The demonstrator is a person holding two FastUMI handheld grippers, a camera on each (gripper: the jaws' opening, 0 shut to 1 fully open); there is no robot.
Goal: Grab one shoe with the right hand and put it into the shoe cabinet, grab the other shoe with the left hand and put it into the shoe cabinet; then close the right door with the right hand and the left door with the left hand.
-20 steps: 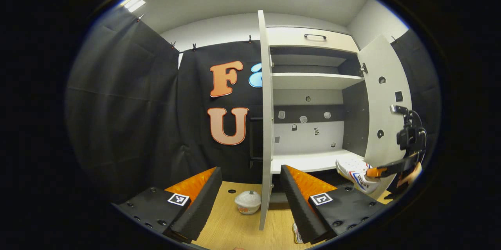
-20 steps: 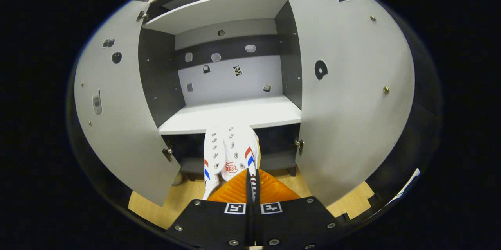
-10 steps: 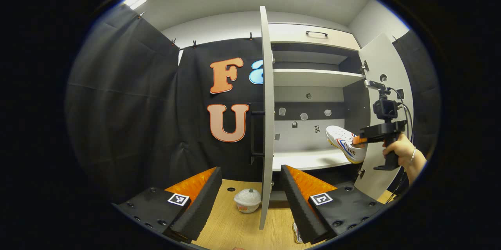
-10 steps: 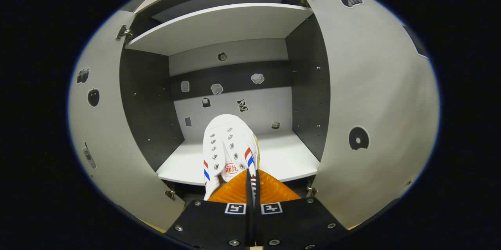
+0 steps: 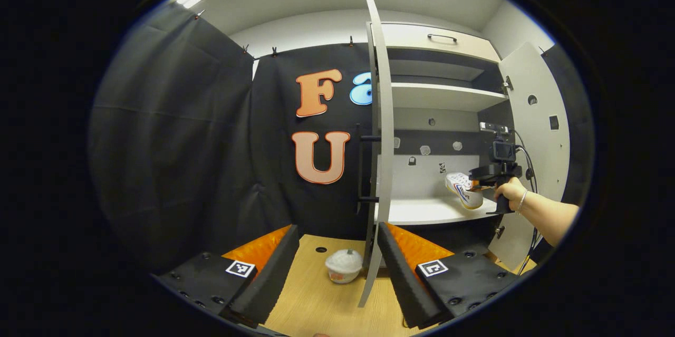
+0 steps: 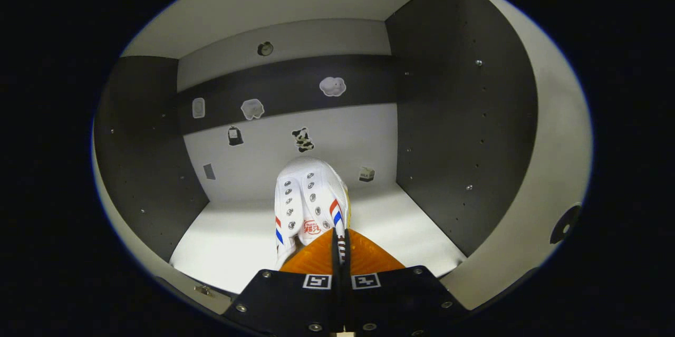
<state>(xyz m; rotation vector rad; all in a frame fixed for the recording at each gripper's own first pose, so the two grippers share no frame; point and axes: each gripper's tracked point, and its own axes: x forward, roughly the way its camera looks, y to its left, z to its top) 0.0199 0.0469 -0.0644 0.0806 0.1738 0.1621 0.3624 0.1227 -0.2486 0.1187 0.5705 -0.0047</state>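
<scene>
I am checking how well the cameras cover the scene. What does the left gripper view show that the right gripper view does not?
Left gripper view: both open cabinet doors, the left door edge-on and the right door, a small white container on the wooden floor, the hand holding the right gripper, and the open left gripper.

Right gripper view: the shoe's eyelets and stripes close up, and stickers on the cabinet's back wall.

Both: the white shoe held by its heel above the white shelf.
</scene>
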